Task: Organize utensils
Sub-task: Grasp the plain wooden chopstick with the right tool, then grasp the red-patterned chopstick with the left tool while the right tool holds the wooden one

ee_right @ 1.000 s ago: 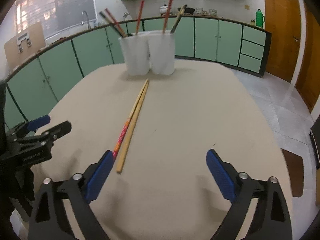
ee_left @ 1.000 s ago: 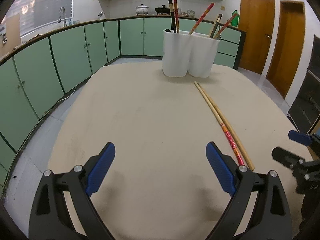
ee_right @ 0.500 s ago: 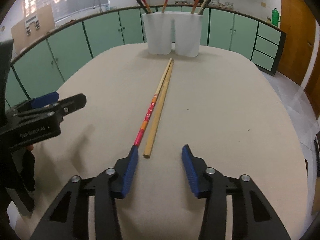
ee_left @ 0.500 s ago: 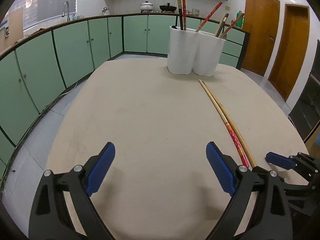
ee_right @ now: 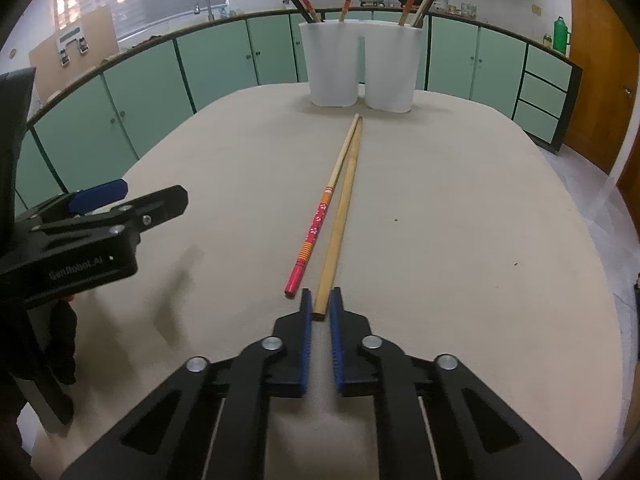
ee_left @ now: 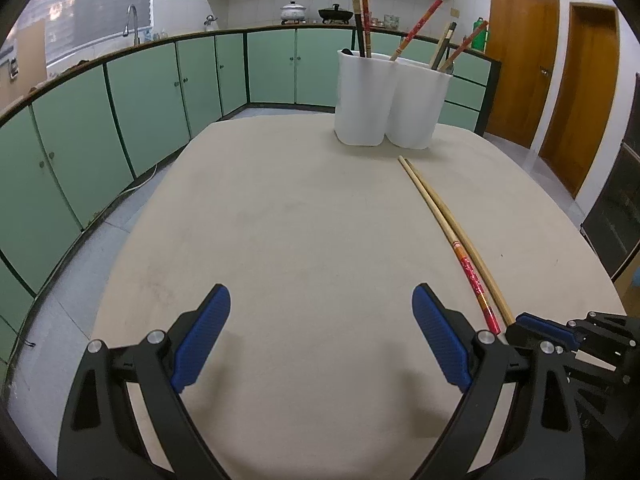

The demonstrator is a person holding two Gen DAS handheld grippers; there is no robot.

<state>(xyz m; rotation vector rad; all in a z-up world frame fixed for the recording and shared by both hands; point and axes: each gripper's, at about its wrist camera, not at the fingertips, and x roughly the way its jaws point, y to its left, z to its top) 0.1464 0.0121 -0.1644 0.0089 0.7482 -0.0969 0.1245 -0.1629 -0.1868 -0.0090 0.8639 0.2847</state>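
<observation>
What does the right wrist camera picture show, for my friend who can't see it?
The right gripper is closed on the near end of a plain wooden chopstick lying on a beige table. A red patterned chopstick lies beside it, pointing toward two white holders full of chopsticks.

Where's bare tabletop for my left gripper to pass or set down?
Bare table lies left of the two loose chopsticks, from the white holders back to the left gripper. It is crowded at the chopsticks' near ends, where the right gripper grips the plain chopstick.

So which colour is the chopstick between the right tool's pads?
Plain light wood chopstick, clearest in the right wrist view.
</observation>
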